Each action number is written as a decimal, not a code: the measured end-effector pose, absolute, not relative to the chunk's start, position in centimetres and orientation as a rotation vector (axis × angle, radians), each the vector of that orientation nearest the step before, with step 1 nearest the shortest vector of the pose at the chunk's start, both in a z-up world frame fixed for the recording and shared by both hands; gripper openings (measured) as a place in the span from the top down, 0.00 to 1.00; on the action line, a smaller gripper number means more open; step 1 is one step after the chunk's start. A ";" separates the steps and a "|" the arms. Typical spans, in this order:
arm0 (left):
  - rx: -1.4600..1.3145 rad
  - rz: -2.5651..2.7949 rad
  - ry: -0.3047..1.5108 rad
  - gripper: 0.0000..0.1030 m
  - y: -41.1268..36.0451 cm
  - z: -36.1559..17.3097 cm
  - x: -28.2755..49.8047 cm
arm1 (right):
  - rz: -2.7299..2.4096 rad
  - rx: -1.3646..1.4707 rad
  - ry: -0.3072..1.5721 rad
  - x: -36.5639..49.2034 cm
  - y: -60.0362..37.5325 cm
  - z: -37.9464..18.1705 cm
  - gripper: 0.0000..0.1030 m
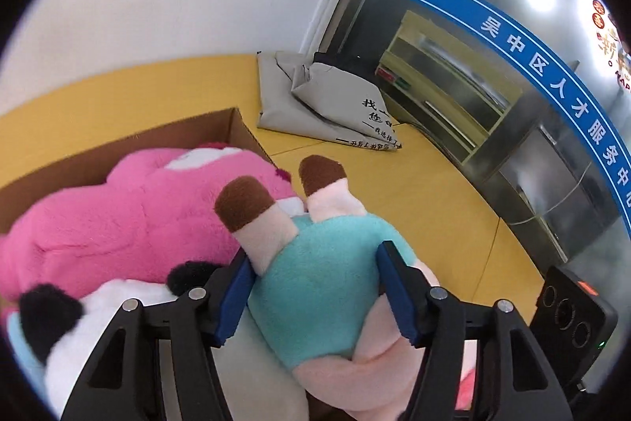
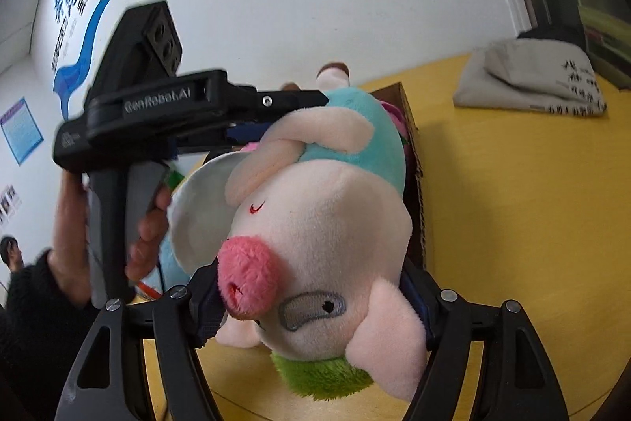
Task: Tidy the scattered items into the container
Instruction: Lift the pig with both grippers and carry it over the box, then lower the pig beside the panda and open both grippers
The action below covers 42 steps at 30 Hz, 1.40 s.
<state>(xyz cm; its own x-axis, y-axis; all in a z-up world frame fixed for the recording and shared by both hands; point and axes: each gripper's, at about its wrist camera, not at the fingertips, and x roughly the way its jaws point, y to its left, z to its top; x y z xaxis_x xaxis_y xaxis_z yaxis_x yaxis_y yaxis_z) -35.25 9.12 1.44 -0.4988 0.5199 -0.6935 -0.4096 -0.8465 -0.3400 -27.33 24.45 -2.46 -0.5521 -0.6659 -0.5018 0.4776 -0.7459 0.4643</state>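
A plush pig with a teal shirt, brown feet and green hair hangs upside down between both grippers. My left gripper is shut on its teal body; it also shows in the right wrist view. My right gripper is shut on the pig's head. A cardboard box sits just beyond, holding a big pink plush. A black-and-white panda plush lies at lower left, under my left gripper.
A yellow table carries everything. A folded grey bag with printed text lies at the table's far end by a glass wall. A white bowl-like shape shows behind the pig. A person stands far left.
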 end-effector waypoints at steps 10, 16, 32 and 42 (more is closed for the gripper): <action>-1.224 2.385 0.021 0.40 10.0 -0.1 -36.2 | -2.353 0.939 -0.127 -26.1 24.4 0.2 0.23; -1.238 2.379 0.003 0.38 9.7 -0.7 -36.7 | -2.339 0.953 0.028 -26.0 23.8 2.1 0.70; -1.293 2.443 0.193 0.35 11.5 -2.9 -36.7 | -2.246 1.228 0.087 -30.4 21.1 -2.8 0.70; -1.303 2.428 0.161 0.31 10.4 -3.0 -36.5 | -2.270 1.164 0.035 -27.7 22.9 -0.4 0.70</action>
<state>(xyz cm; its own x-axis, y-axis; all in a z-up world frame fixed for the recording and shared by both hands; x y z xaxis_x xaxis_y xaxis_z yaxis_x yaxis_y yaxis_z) -36.46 10.44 -3.04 -0.4986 0.2743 -0.8223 -0.3802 -0.9217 -0.0769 -27.73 22.88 -0.43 -0.4500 -0.4837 -0.7507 0.5064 -0.8306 0.2316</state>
